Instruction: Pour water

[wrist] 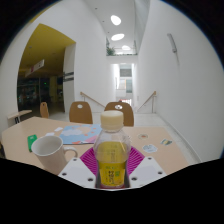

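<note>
A clear plastic bottle [111, 150] with a white cap, yellowish liquid and a yellow label stands upright between my fingers. My gripper [111, 168] is shut on it, with the magenta pads [89, 158] pressing on its left and right sides. The bottle's base is hidden by the gripper body. A white mug [48, 153] with its handle to the right stands on the table to the left of the bottle, close to the left finger. Its inside is not visible.
The light wooden table [165, 158] stretches ahead. It carries a printed sheet [78, 130], a small green item [32, 140] and a small packet [150, 148]. Two wooden chairs [81, 111] [121, 107] stand at its far side, with a white hall beyond.
</note>
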Demonstrator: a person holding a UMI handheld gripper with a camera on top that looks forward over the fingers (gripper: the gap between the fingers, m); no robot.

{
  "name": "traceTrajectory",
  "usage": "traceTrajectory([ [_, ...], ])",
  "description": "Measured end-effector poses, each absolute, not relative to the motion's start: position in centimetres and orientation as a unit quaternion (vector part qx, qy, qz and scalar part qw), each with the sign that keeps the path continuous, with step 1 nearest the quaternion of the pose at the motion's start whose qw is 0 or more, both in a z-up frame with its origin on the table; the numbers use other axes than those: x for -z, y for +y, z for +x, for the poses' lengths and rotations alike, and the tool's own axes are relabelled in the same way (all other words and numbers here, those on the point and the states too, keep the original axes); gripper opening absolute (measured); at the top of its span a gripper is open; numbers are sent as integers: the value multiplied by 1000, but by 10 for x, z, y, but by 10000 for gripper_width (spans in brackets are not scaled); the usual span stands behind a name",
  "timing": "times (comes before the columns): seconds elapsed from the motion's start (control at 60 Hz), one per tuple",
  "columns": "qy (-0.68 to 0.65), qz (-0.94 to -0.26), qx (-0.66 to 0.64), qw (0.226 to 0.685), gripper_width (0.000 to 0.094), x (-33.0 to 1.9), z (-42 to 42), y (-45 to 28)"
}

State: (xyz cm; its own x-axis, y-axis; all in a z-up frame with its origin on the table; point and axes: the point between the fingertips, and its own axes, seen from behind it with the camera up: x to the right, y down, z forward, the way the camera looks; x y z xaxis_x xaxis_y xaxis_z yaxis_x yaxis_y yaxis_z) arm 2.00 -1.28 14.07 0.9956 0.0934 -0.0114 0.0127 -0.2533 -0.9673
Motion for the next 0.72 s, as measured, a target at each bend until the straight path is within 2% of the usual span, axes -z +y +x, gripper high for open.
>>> traceTrajectory([
  [0.05,-33,-795,-34,605,373,-141,17,-10],
  [0.133,-39,-807,-32,588,503,-153,10,-30],
  [0.167,-44,-808,-26,587,621,-156,11,-44],
  [0.2,-46,-813,-22,579,815,-155,10,-48],
  [0.217,-47,-815,-21,578,879,-156,9,-50],
  [0.267,-47,-816,-25,576,838,-169,10,-83],
  [0.367,-44,-818,-50,571,851,-172,1,-100],
  [0.4,-42,-820,-61,568,850,-188,-2,-146],
  [0.517,-46,-819,-110,561,853,-191,-17,-178],
  [0.55,-45,-820,-124,557,854,-204,-20,-224],
  [0.717,-46,-816,-178,549,852,-211,-19,-286],
])
